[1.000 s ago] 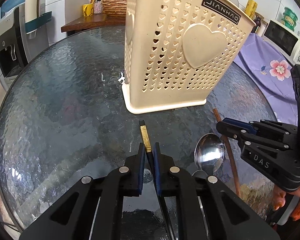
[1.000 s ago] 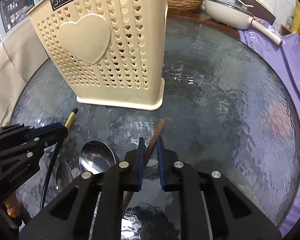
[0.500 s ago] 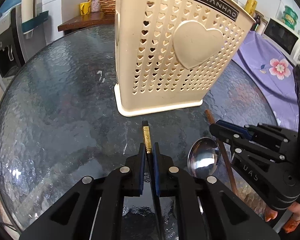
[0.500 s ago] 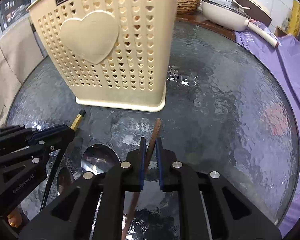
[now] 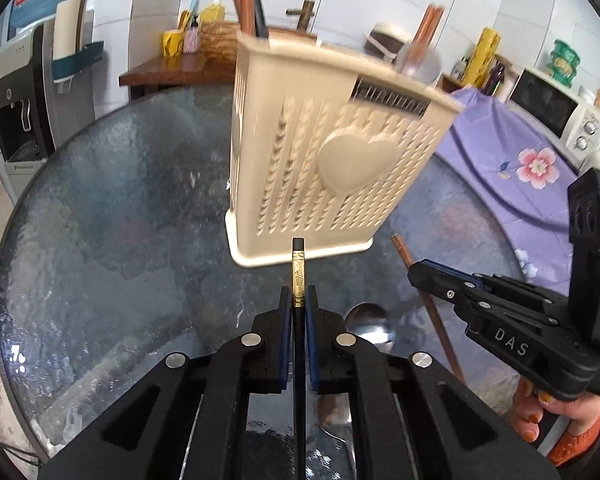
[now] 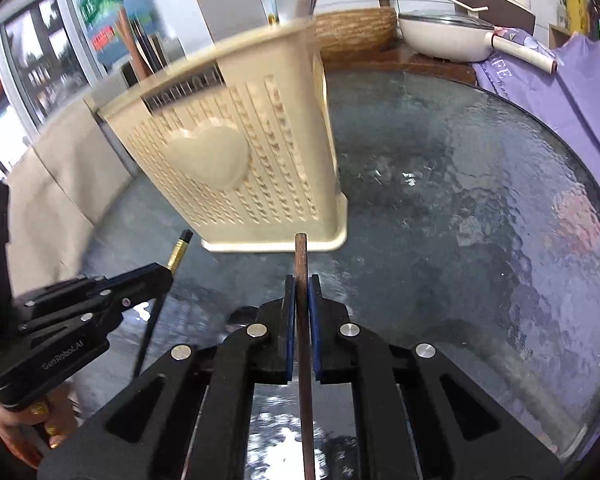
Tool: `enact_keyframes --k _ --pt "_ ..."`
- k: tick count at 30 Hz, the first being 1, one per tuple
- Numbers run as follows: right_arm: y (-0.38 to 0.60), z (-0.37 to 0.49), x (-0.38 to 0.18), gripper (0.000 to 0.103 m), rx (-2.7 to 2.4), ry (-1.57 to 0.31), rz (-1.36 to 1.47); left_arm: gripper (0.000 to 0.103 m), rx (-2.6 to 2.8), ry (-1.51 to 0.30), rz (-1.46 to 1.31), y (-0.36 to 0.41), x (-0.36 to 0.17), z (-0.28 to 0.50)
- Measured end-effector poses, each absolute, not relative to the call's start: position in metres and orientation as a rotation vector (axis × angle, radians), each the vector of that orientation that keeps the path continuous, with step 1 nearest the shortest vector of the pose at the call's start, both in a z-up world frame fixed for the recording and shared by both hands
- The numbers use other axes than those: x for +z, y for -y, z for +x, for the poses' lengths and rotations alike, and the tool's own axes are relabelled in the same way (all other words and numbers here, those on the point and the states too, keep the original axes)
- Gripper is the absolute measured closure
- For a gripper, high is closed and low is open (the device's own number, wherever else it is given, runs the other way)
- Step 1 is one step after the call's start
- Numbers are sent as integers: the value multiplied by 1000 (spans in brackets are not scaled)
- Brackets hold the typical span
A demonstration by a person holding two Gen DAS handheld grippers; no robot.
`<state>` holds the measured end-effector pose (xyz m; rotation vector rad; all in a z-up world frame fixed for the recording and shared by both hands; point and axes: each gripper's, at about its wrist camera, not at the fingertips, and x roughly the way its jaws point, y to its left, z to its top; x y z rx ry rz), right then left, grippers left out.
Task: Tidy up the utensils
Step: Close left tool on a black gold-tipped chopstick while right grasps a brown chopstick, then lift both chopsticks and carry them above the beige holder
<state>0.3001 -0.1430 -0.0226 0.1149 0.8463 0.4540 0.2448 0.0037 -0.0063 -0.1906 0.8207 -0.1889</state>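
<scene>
Glass round table (image 5: 100,208), textured, carries everything. Cream perforated caddy (image 5: 300,168) stands upright at centre, heart emblem on its face; already holds brown sticks and a dark one in the back-left section, plus a spoon bowl and reddish sticks poking out at the right end. Compartment walls not visible, so exact slots unclear.

Step in hand, my read: both pieces picked up, carry to caddy under way.

Left gripper (image 5: 298,308) clamped on a black chopstick (image 5: 298,272) with gold band, tip pointing at the caddy base. Right gripper (image 6: 301,300) clamped on a brown wooden chopstick (image 6: 301,256), also aimed at the caddy foot. Both sticks look clear of the glass, though I can't confirm the tail ends.

Next move likely needs raising above the rim, tipping each stick upright, then dropping it into a slot.

Metal spoon (image 5: 370,324) lies on the glass between the grippers, untouched.
</scene>
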Motion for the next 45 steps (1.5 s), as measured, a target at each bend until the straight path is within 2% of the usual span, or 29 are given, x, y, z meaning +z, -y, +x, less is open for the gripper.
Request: enact_keyframes --k 14,37,45 --pt "181 249 70 96 619 -594 173 96 -259 -593 -205 -14 70 199" --pt "195 207 130 96 698 -520 64 97 -361 -536 -153 -22 120 167" --pt "189 221 172 96 709 -477 49 97 -342 -459 -136 -26 166 178"
